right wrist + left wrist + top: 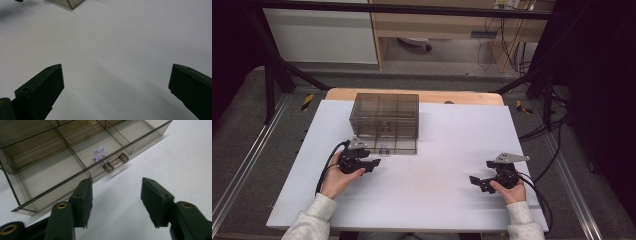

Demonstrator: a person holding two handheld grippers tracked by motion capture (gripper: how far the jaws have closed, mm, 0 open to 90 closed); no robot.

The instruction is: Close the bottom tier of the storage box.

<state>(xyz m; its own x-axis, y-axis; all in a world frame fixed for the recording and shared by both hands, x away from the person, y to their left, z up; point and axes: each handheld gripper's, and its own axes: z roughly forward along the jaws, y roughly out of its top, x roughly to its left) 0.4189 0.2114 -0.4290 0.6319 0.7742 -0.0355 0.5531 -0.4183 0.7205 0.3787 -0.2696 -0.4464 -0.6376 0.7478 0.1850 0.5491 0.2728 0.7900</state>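
A smoky clear box (pixel 384 122) with several compartments stands at the back left of the white board (pixel 437 150). In the left gripper view its lowest drawer (pixel 50 157) has a clear bar handle (pixel 115 163), and a pale purple star (pixel 99 154) lies in the compartment behind the handle. My left gripper (pixel 374 165) is just in front of the box, and in its own view the left gripper (pixel 116 195) is open over bare board, short of the handle. My right gripper (pixel 476 182) rests at the front right, and in its own view the right gripper (pixel 116 77) is wide open with nothing between its fingers.
Black frame posts (pixel 272 85) stand at both sides of the table. Cables (pixel 542 165) trail from the right gripper over the right edge. A wooden tabletop strip (pixel 462 96) shows behind the board. A corner of the box (pixel 71 3) shows in the right gripper view.
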